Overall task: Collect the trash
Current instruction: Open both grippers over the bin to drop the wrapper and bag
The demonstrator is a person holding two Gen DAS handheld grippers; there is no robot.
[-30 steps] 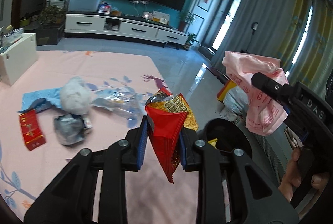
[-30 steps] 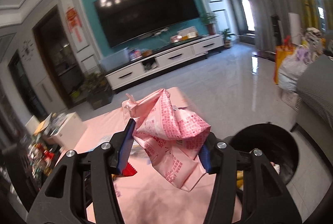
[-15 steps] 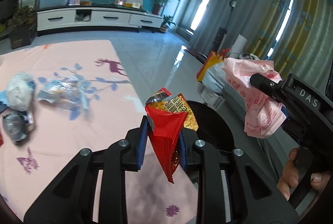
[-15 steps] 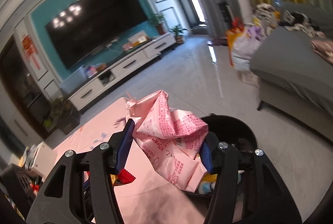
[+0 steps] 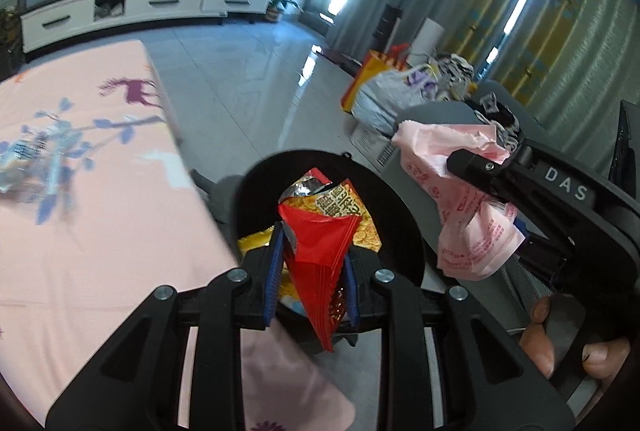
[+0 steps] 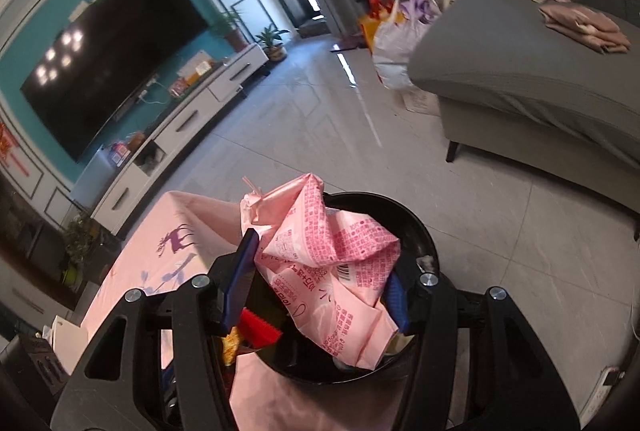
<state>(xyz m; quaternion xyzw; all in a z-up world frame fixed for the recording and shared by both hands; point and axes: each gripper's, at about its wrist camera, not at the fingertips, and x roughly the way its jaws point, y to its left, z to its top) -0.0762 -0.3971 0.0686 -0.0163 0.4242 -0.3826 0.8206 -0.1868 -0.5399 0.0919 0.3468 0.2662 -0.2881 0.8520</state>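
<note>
My left gripper (image 5: 310, 275) is shut on a red and gold snack bag (image 5: 320, 251) and holds it above the black round trash bin (image 5: 400, 215), which has wrappers inside. My right gripper (image 6: 320, 283) is shut on a crumpled pink plastic bag (image 6: 332, 263) over the same bin (image 6: 416, 227). In the left wrist view the right gripper (image 5: 476, 167) and its pink bag (image 5: 468, 223) hang at the bin's right side. A tip of the red bag (image 6: 260, 329) shows in the right wrist view.
The pink table cloth (image 5: 80, 211) borders the bin on the left, with a clear wrapper (image 5: 36, 163) on it. A grey sofa (image 6: 540, 71) stands to the right, bags (image 5: 384, 91) on the tiled floor beyond, a TV cabinet (image 5: 140, 7) at the far wall.
Both grippers have swung right, off the table, and now hold their bags over the bin. The other trash on the table has slid out of view to the left.
</note>
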